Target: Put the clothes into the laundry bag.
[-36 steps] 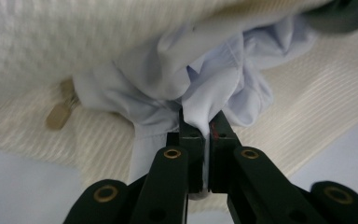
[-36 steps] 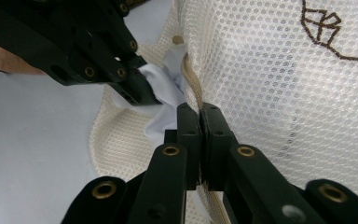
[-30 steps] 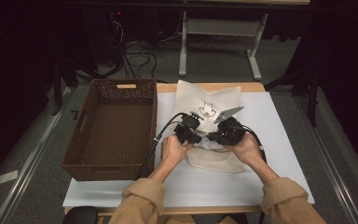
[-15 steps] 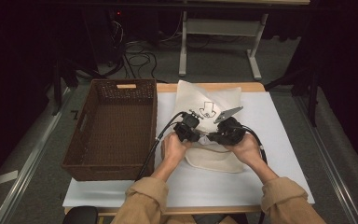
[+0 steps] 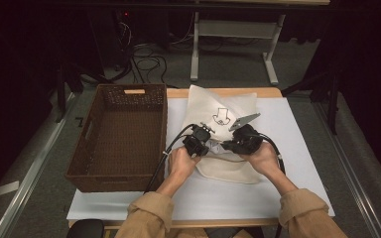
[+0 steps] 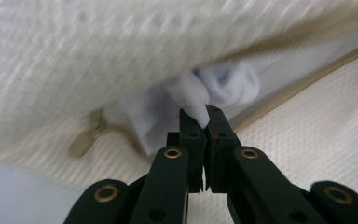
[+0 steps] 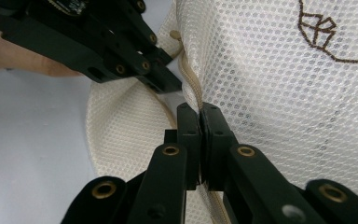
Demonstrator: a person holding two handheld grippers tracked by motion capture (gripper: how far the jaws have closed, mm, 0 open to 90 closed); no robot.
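A cream mesh pillow cover (image 5: 223, 129) lies on the white tabletop (image 5: 297, 148), just to the right of the brown wicker basket (image 5: 121, 136), and everything here sits in relation to that cover. The left claw (image 5: 202, 147) is at the cover's left side, at the open zipper edge; in the left gripper view the left claw (image 6: 204, 122) has just been closing, and it now pinches a fold of white inner fabric (image 6: 200, 95) that pokes out between the cover's two mesh layers. A small zipper pull (image 6: 81, 142) lies a little to one side of that fold (blurred, so no detail). The right claw (image 5: 227, 147) is just beside the left one, over the cover's middle, below the embroidered outline (image 5: 222, 116). In the right gripper view the right claw (image 7: 199, 114) is clamped on the cover's beige zipper edge (image 7: 190, 79), with the upper mesh layer rising from it.
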